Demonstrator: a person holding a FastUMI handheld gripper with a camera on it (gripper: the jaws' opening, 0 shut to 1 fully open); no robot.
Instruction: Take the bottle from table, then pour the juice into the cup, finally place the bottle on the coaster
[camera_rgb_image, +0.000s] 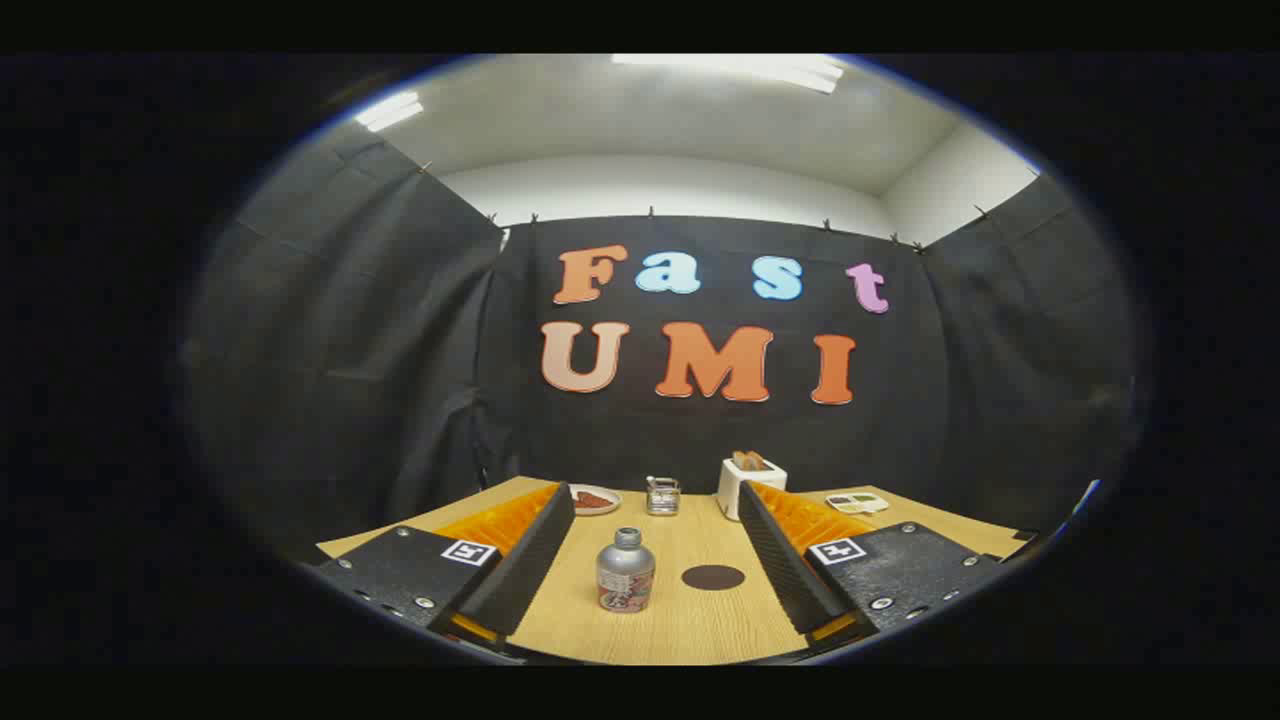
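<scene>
Stage: start. We are holding the hand-held gripper spread wide, gripping nothing; bottle standing untaken on the counter between its fingers, coaster bare beside it. Pouring, placing outstanding.

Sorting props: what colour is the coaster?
Dark brown coaster, seen in the gripper view.

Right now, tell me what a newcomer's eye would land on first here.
The silver bottle stands upright on the wooden table, in the gap between the open fingers of the hand-held gripper, touching neither. Just beside it lies a dark round coaster. Beyond them, near the black wall, sit a metal cup and a white toaster.
</scene>
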